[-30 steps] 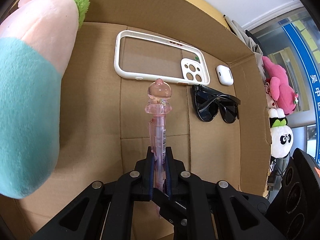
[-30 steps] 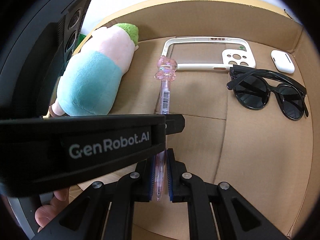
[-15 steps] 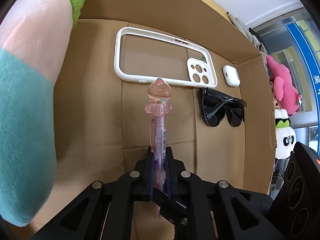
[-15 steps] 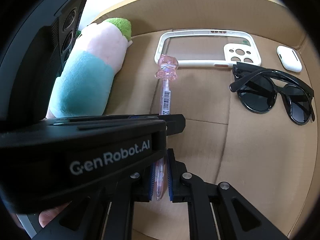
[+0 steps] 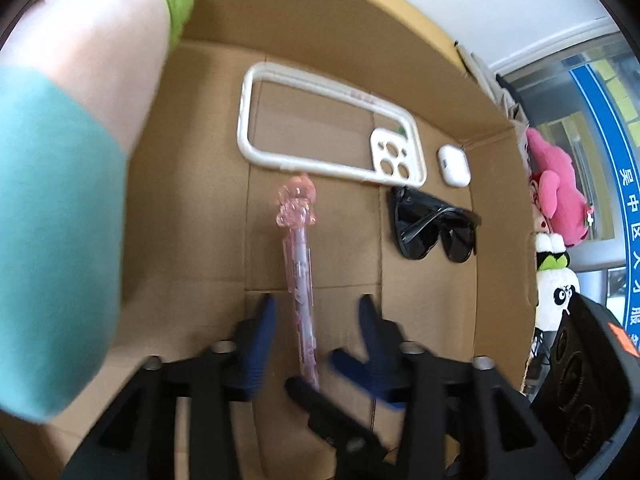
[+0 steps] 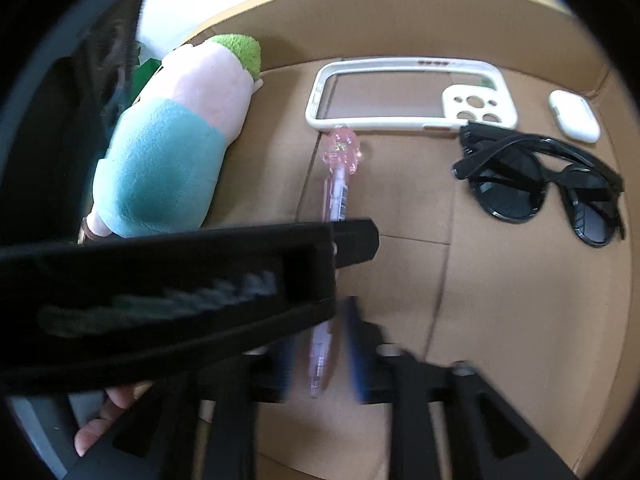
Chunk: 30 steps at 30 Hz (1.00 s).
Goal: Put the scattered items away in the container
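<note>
The translucent pink pen with a figurine cap [image 5: 301,276] lies on the cardboard box floor [image 5: 428,292], cap just short of the white phone case [image 5: 332,128]. I have both my left gripper [image 5: 314,316] and right gripper [image 6: 318,352] spread wide, gripping nothing, so it settles clear of the case.

Pink plush [image 5: 558,196] above panda plush [image 5: 554,284]; blue sign [image 5: 612,160] behind.

We list: box [image 5: 328,16], matt brown corrugated cardboard; pen [image 5: 301,264], clear pink glossy plastic with a paper barcode label; phone case [image 6: 412,96], smooth off-white plastic rim around a clear back; sunglasses [image 6: 540,188], glossy black plastic; earbud case [image 6: 575,117], smooth white plastic; soft toy [image 6: 172,140], fuzzy plush cloth; left gripper [image 5: 316,316] and right gripper [image 6: 320,344], matt black plastic with blue pads.
</note>
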Motion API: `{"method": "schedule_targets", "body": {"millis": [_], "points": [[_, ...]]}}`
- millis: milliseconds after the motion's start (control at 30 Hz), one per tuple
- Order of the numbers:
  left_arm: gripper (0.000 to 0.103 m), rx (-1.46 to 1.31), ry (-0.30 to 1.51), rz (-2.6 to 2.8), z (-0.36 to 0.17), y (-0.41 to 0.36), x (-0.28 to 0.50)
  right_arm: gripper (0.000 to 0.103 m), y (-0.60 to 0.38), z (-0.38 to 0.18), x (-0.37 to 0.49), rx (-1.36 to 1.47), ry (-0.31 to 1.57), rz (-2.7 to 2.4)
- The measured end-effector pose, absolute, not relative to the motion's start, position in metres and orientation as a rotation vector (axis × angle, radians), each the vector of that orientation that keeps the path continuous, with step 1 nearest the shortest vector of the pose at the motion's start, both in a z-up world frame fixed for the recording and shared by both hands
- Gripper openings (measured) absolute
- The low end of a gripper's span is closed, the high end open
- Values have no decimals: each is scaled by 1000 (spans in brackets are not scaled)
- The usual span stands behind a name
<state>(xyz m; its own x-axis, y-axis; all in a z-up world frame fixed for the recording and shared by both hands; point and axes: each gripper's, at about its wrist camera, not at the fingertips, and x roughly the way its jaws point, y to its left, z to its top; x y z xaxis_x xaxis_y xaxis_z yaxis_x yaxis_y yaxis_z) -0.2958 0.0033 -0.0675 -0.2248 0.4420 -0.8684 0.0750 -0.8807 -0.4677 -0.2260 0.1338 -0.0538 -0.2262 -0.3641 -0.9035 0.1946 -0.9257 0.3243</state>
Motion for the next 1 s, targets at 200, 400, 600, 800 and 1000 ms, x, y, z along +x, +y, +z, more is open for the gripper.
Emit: {"method": "schedule_targets", "body": {"millis": [200,400,600,800,1000], "points": [[63,-1663,-545,2314,-22,2,-274,64,144,-24,-209,1596,-196,-2261],[77,-1494,-474,2463,30,-5,-228,69,167,9,-192,1477,-119,-2390],[86,-1290,-257,2706,74,2,-156,74,192,48,-143,1278,52,-2577],[100,-1148,-193,2825,91,11,-91,75,196,75,-84,1143,98,-2648],[103,-1067,-115,2931,89,22,-37,77,199,86,-37,1050,160,-2730]]}}
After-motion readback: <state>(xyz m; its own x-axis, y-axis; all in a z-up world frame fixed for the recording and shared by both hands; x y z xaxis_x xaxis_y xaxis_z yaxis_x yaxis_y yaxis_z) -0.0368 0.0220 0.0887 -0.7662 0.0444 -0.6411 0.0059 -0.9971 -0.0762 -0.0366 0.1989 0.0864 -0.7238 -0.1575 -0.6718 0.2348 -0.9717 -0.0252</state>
